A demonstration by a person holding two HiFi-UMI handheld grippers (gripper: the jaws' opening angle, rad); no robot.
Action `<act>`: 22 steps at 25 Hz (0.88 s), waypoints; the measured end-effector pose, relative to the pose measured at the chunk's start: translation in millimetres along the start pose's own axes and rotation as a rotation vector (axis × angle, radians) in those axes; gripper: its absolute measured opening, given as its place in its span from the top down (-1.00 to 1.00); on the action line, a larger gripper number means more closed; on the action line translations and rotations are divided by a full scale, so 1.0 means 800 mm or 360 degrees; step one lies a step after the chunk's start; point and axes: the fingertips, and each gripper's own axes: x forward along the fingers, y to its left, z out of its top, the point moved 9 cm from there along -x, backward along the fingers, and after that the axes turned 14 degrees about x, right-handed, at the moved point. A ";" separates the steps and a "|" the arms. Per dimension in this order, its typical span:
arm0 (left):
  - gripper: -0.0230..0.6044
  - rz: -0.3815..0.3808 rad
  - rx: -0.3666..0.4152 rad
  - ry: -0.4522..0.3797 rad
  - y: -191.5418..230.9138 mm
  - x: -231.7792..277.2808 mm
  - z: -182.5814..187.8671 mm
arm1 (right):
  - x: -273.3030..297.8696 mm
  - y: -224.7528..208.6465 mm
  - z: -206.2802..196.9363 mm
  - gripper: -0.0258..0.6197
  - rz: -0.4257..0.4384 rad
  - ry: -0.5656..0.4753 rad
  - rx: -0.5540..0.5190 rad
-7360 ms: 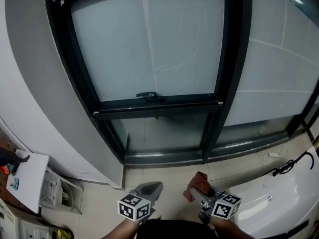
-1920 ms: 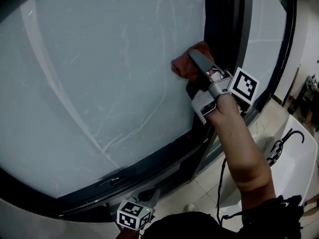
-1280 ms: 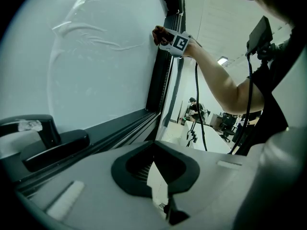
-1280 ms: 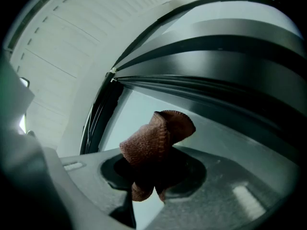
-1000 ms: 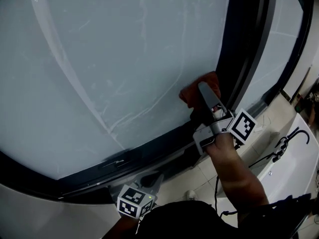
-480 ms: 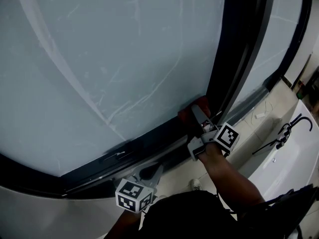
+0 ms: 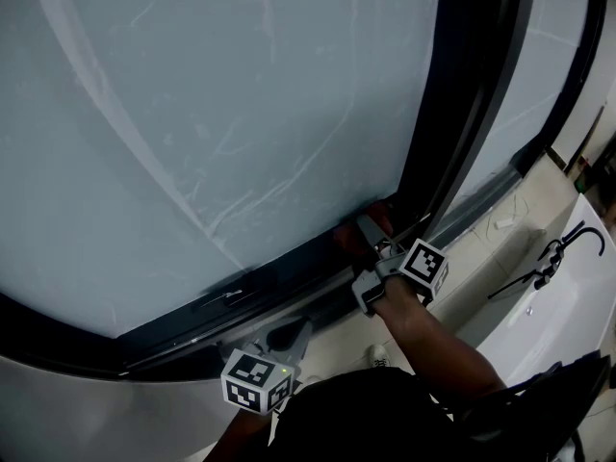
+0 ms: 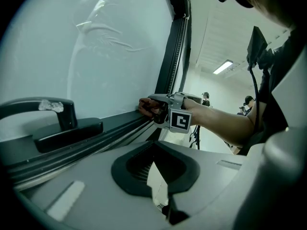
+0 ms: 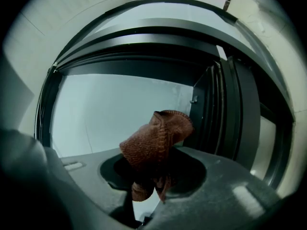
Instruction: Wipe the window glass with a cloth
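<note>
Right claw [image 7: 373,235]: jaws clamped on the red-brown cloth [image 9: 156,145], which bunches out past the tips.
Cloth spot: low right corner of the glass [image 7: 221,94], against the bottom frame [image 7: 289,269], just beside the dark upright [image 7: 452,133].
Doing it well: I judge the wad should press flat, sweep left along the bottom edge, then overlap upward across the streaks [image 7: 250,200].
Left claw [image 7: 292,338]: jaws drawn together, nothing between them, low near the handle [image 8: 62,128].

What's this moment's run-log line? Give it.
right tool shut on rust-brown knitted cloth | cloth at frosted window glass bottom-right corner | left tool shut, empty, low
</note>
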 end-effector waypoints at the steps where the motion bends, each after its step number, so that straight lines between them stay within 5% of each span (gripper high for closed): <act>1: 0.87 0.0007 -0.0003 0.0000 0.000 -0.001 0.000 | 0.003 0.001 0.000 0.58 0.0002 0.0002 -0.0001; 22: 0.87 0.0029 0.0006 0.0003 0.005 -0.008 0.001 | 0.029 0.065 -0.010 0.58 0.0213 0.0035 -0.0010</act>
